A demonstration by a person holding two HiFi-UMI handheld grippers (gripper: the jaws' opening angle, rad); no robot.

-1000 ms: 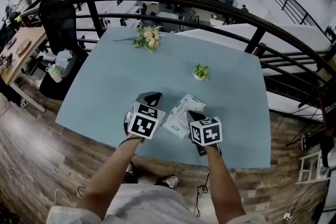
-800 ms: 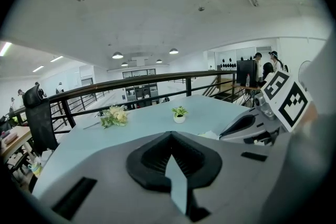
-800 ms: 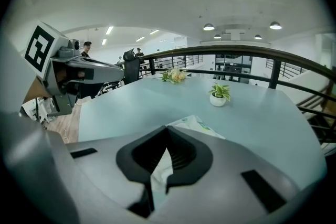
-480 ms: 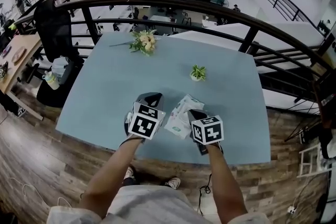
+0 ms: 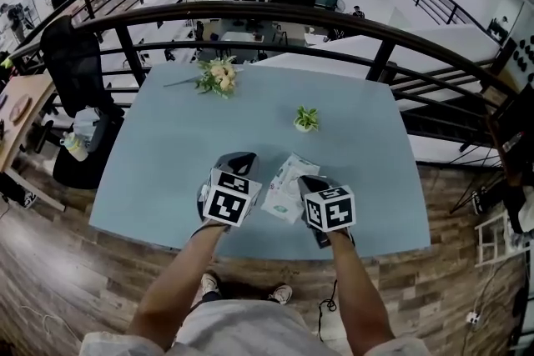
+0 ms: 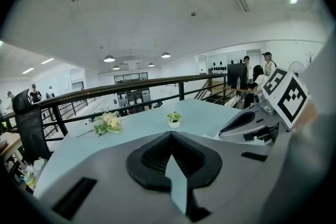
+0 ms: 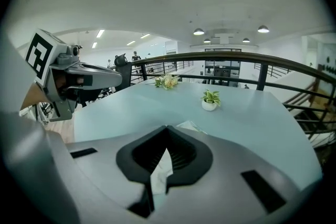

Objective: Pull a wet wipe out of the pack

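Observation:
The wet wipe pack (image 5: 284, 182), white and pale green, lies on the blue table (image 5: 167, 146) near its front edge, between my two grippers. My right gripper (image 5: 309, 180) is at the pack's right edge. In the right gripper view its jaws are shut on a crumpled white wipe (image 7: 160, 171), and a corner of the pack (image 7: 191, 126) shows just beyond them. My left gripper (image 5: 240, 157) hovers left of the pack. In the left gripper view its jaws stand together with only a thin sliver of table blue between them and nothing held.
A small potted plant (image 5: 305, 119) stands behind the pack, and a flower bouquet (image 5: 215, 77) lies at the table's far left. A dark railing (image 5: 375, 37) curves round the far side. A black chair (image 5: 75, 54) stands off the left edge.
The head view has shifted a little. Both grippers and the pack keep nearly the same places, and the right gripper stays shut.

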